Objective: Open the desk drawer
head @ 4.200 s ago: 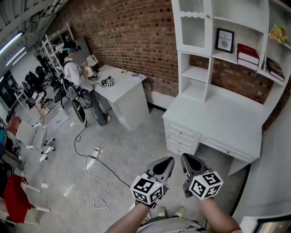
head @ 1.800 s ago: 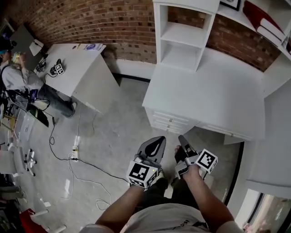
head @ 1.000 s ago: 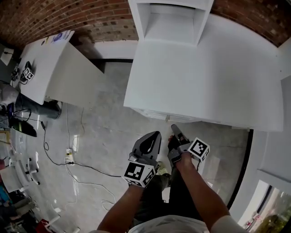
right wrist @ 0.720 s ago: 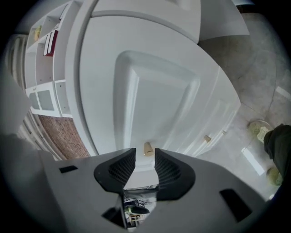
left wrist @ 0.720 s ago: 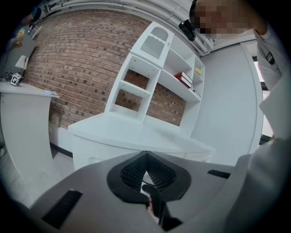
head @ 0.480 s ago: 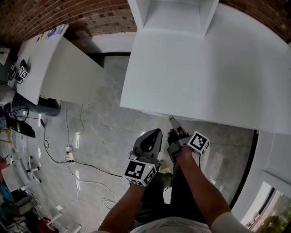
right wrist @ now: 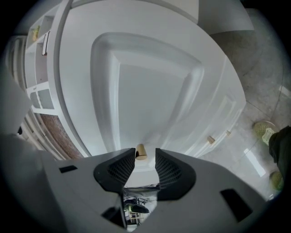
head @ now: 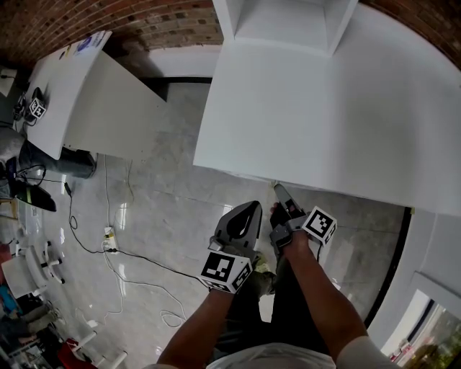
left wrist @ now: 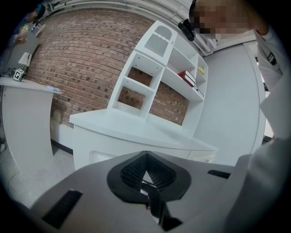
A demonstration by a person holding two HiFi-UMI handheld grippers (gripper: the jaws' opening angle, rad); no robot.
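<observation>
**Spotter:** White desk (head: pixel 324 108) against the brick wall (head: pixel 108 18), grey floor (head: pixel 166 209) below, and you're standing tight to its front edge. The drawer (right wrist: pixel 150 91) sits under the desk top, so the head view doesn't show its face. Your right gripper view is filled with it.

**Operator:** Which way is the handle from my tool?

**Spotter:** The small tan knob (right wrist: pixel 141 151) lies dead ahead of your right gripper (right wrist: pixel 145 157), just at its tips and a shade toward one jaw. Those jaws stand apart with nothing pressed between them. The knob's stem points back at you, roughly along the gripper's own line.

**Operator:** And my left?

**Spotter:** Your left gripper (left wrist: pixel 146 157) hangs beside the right one, its jaws closed together on nothing. The right is the nearer one. I'd judge that a short push forward puts the knob between its pads.
</observation>
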